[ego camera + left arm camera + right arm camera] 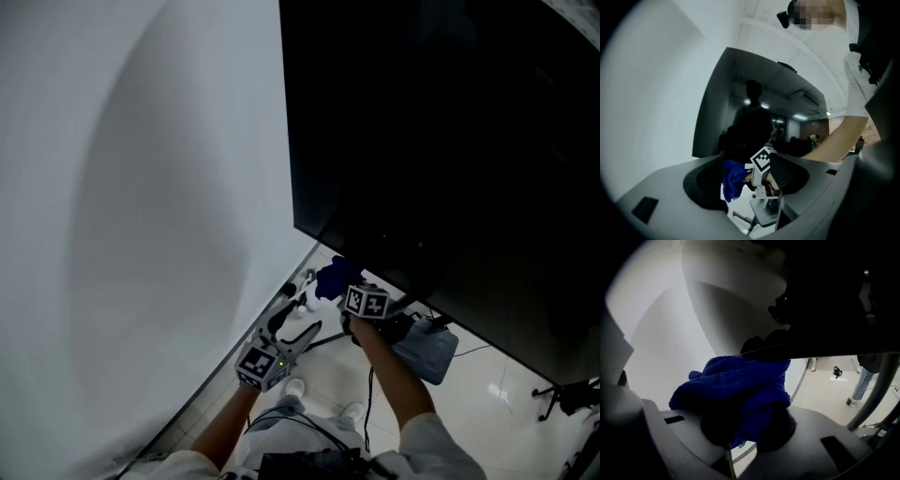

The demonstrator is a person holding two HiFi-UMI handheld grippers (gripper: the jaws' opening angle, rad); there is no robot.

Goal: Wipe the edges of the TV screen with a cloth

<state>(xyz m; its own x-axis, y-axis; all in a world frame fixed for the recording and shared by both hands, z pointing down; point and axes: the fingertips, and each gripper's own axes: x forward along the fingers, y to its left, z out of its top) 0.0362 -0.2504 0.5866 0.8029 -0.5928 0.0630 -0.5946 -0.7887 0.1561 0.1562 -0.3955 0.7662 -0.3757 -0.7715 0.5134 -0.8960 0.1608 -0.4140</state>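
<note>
Where the TV screen (441,141) ends at its lower corner: blue cloth (334,277), pinched in my right gripper (341,289) (pressed against that edge); left gripper (298,302) nearby, jaws spread, empty.

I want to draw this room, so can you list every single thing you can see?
TV screen: one, black, fills the upper right, next to the wall.
cloth: one, blue, bunched up, at the TV's bottom edge near its corner.
wall: one, white, on the left.
floor: one, pale shiny tiles, below the TV.
stand: one, black, on the floor at the lower right.
shoes: two, white, on the floor between the arms.
right tool: one, grey, shut on the cloth.
left tool: one, grey, jaws apart and empty, lower left of the right tool.
arms: two, bare with white sleeves, at the bottom.
</note>
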